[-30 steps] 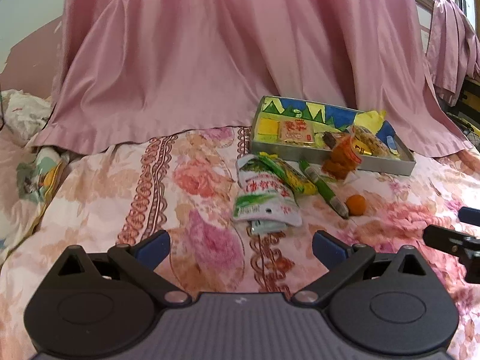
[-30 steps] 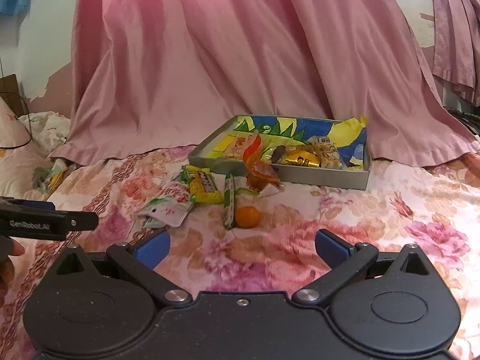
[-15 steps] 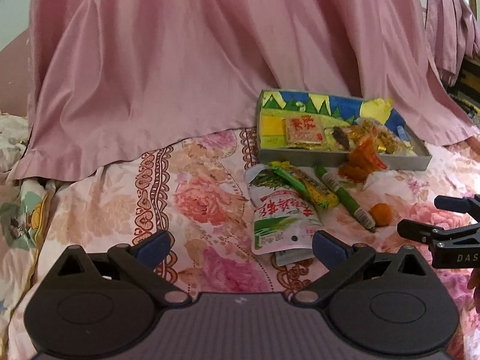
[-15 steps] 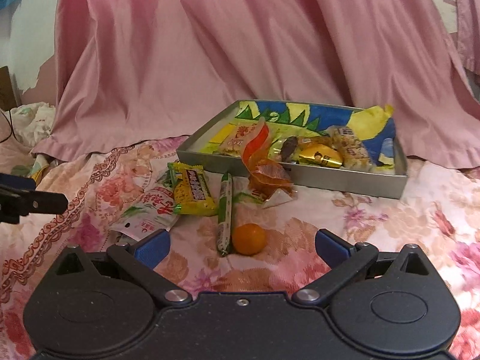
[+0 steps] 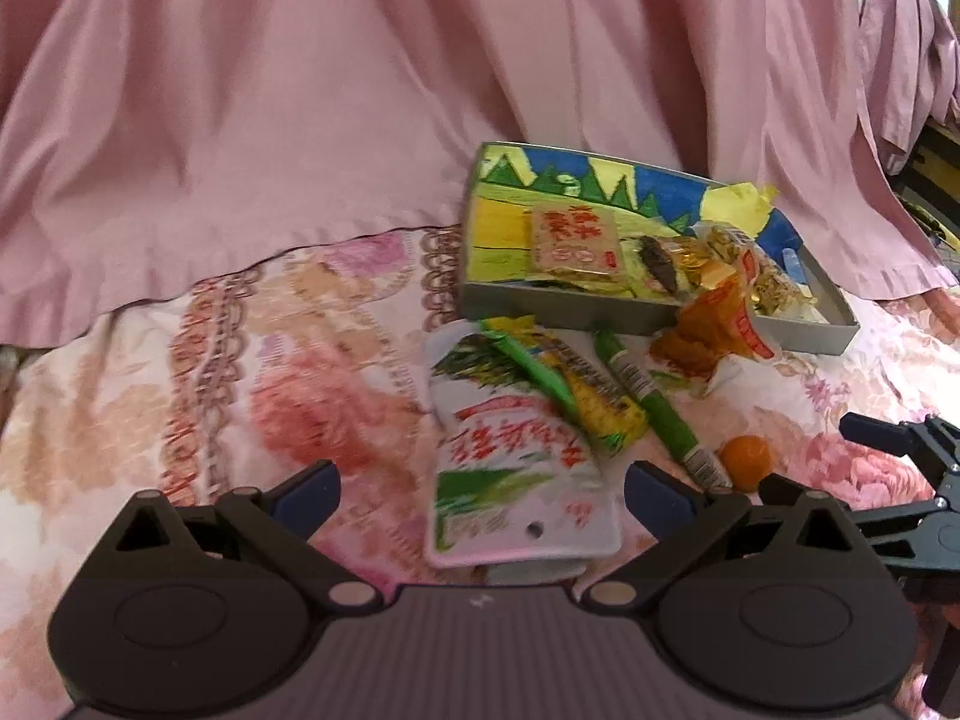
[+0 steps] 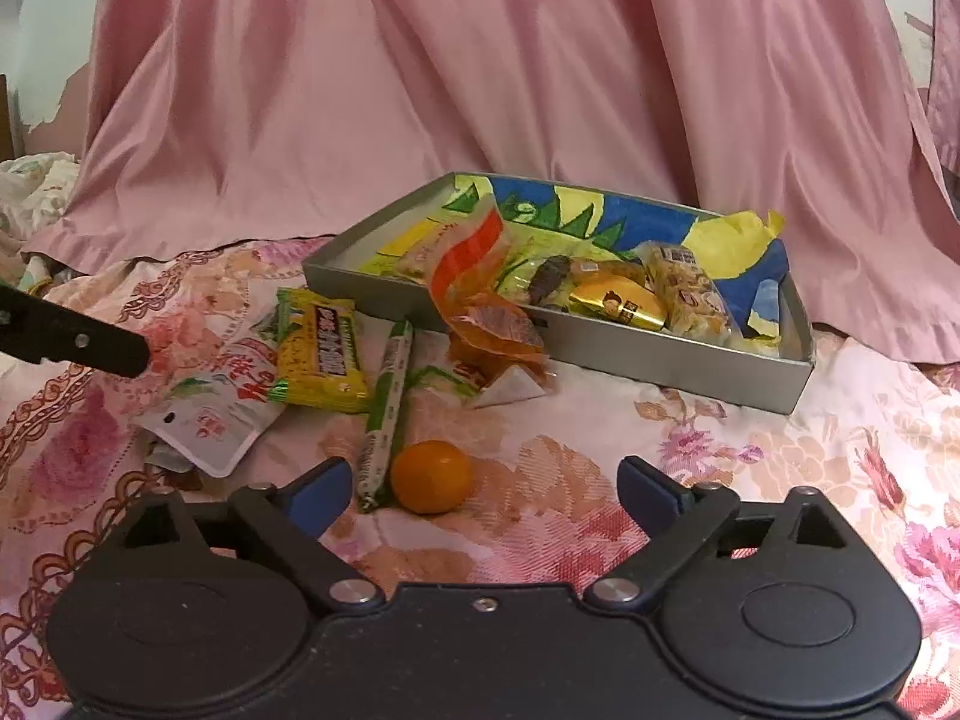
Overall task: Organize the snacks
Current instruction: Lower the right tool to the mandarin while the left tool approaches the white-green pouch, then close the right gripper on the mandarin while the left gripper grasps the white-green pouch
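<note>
Nearest in the left wrist view, the left tongs (image 5: 482,489) were seen spread wide apart, with the lower end of a white and green pouch (image 5: 516,468) lying between their blue pads untouched. In the right wrist view, the right tongs (image 6: 485,489) were also spread, their jaws closing at that moment, and nothing was clamped; a small orange fruit (image 6: 431,476) lay on the floral bedspread (image 6: 780,480) just ahead of them, between the pads.

Beside the fruit a thin green stick pack (image 6: 387,402) was laid lengthwise, and a yellow snack bar (image 6: 324,354) rested partly on the pouch. Only the right view showed the bar's printed face and a small white folded wrapper (image 6: 510,389) under an orange translucent packet (image 6: 489,324). That packet was leaned over the near rim of a grey tray (image 6: 660,369).

Inside the tray, a gold-wrapped cake (image 6: 618,303) and a pale biscuit pack (image 6: 690,294) were made out clearly from the right, while the flat packet with red print (image 5: 573,237) was shown square-on only in the left view. Behind everything a pink curtain (image 5: 360,90) was draped onto the bed.
</note>
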Demonstrator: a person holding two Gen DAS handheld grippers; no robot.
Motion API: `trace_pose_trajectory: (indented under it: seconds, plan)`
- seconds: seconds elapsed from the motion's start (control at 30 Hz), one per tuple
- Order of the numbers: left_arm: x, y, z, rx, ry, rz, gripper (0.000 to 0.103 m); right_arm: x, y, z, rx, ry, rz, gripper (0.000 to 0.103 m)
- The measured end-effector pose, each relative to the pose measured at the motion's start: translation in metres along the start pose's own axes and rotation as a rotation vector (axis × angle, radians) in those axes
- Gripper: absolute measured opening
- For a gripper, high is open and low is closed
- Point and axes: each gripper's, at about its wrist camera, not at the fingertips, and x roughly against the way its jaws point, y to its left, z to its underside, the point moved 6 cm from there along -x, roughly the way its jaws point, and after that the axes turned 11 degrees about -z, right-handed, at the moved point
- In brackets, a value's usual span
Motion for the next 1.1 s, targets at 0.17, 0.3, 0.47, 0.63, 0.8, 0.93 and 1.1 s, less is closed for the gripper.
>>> trace_pose_trajectory:
  seconds: [0.17, 0.3, 0.47, 0.63, 0.8, 0.93, 1.1]
  plan:
    - [-0.025, -0.016, -0.007, -0.038, 0.011, 0.014, 0.103, -0.007, -0.006, 0.002, -0.023, 0.016, -0.017, 0.086]
    - [-0.044, -0.027, -0.007, -0.101, 0.046, 0.012, 0.103, -0.014, -0.009, 0.006, -0.030, 0.031, -0.039, 0.079]
    - [-0.056, -0.030, -0.005, -0.152, 0.044, -0.008, 0.102, -0.022, -0.009, 0.008, -0.050, 0.038, -0.082, 0.069]
    - [-0.064, -0.037, -0.003, -0.187, 0.061, 0.000, 0.101, -0.029, -0.008, 0.006, -0.072, 0.024, -0.111, 0.061]
    - [-0.071, -0.041, 0.001, -0.213, 0.087, 0.013, 0.092, -0.033, -0.007, 0.006, -0.070, 0.021, -0.124, 0.049]
    - [-0.073, -0.041, -0.001, -0.209, 0.080, 0.003, 0.085, -0.035, -0.004, 0.007, -0.049, 0.026, -0.120, 0.044]
    - [-0.070, -0.037, -0.002, -0.194, 0.081, 0.007, 0.075, -0.033, -0.003, 0.007, -0.042, 0.020, -0.129, 0.036]
